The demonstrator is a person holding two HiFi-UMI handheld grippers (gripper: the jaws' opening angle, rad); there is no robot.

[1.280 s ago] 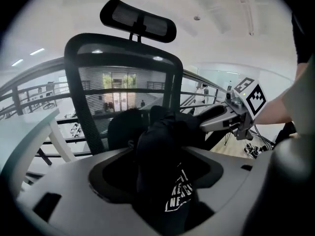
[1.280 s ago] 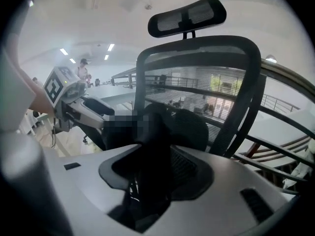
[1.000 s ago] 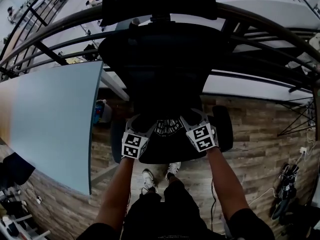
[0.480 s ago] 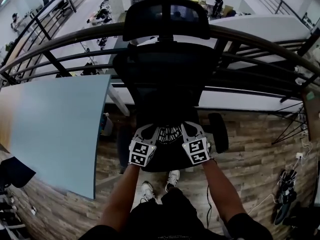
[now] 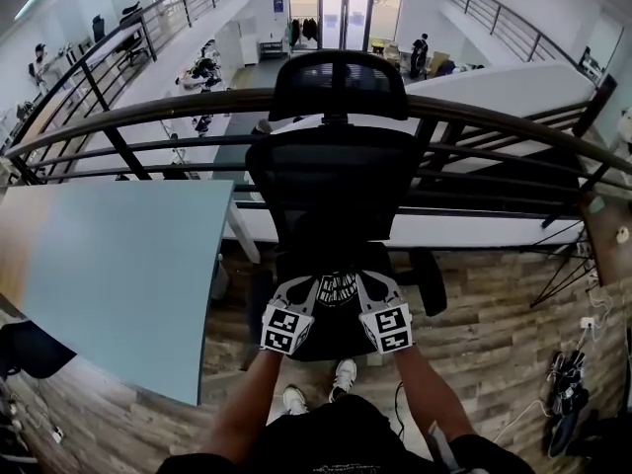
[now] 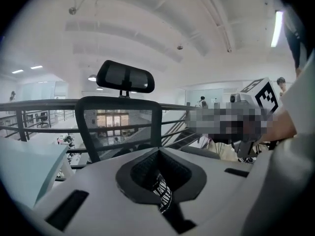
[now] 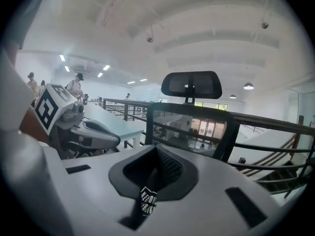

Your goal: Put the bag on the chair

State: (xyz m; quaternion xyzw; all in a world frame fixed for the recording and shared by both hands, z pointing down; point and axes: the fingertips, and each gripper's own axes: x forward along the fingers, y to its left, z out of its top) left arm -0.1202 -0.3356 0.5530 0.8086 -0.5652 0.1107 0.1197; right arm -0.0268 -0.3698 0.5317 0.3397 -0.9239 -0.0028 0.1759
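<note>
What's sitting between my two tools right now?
In the head view, only the bag spans the gap; the left tool and right tool have each just clamped shut on its printed edge.

Chair (image 5: pixel 334 196) dead ahead, its back to the railing (image 5: pixel 148 117) behind it. Bag (image 5: pixel 337 289) over the seat in head view, between left gripper (image 5: pixel 304 292) on its left and right gripper (image 5: pixel 367 288) on its right. Worktop (image 5: pixel 109 265) left of chair. Shoes (image 5: pixel 344 373) on floor (image 5: pixel 494 334) just before the seat.
</note>
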